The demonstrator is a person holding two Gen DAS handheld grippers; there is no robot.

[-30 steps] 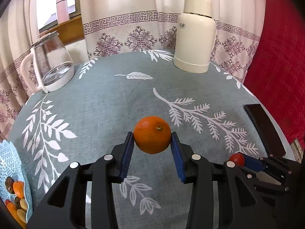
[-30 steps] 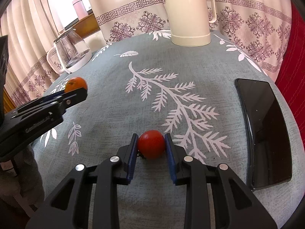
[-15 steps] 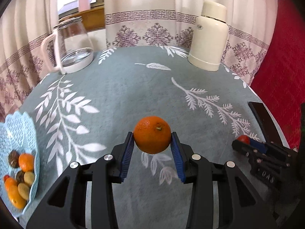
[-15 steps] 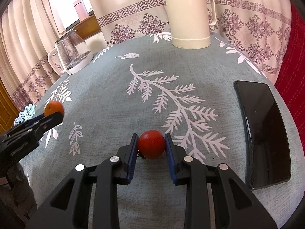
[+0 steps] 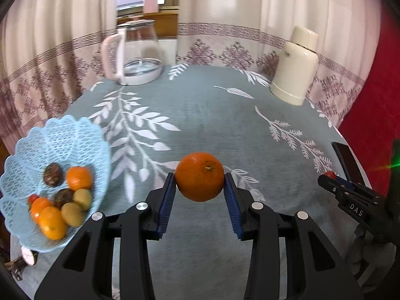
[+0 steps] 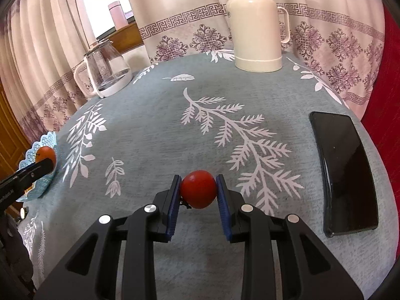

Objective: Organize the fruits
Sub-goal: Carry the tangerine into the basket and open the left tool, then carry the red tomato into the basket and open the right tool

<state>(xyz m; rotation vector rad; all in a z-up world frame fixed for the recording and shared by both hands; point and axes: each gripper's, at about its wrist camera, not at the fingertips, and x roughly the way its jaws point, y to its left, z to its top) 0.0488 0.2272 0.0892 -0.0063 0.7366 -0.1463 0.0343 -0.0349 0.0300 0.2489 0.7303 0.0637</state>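
**Both tongs carrying fruit above the leaf-patterned surface**

The left tongs [image 5: 199, 190] are gripping an orange [image 5: 199, 176] between their blue-padded fingers [image 5: 165, 203], spread only as wide as the fruit itself. The orange is sitting at the fingertips, held clear above the grey-blue cloth of the surface [image 5: 205, 115], its small brown stem scar facing up and toward the camera. Its skin is looking bright, dimpled and whole.

The right tongs [image 6: 198, 192] are pinching a small red tomato [image 6: 198, 192], the gap between the pads narrower than on the left. The tomato is looking smooth and glossy, with a dark bit of stem showing at its lower left; whether it is resting on the cloth or lifted just off it cannot be told.

A pale blue lattice basket [image 5: 62, 137] is standing at the left edge of the surface, to the left of the held orange and apart from it. Inside it are lying several oranges, some yellow-green fruits, two dark brown ones and a small red one.

Toward the far edge, a glass kettle [image 5: 136, 55] and a cream thermos [image 6: 256, 27] are standing well apart. A black phone [image 6: 346, 172] is lying flat near the right edge, beside the right tongs.
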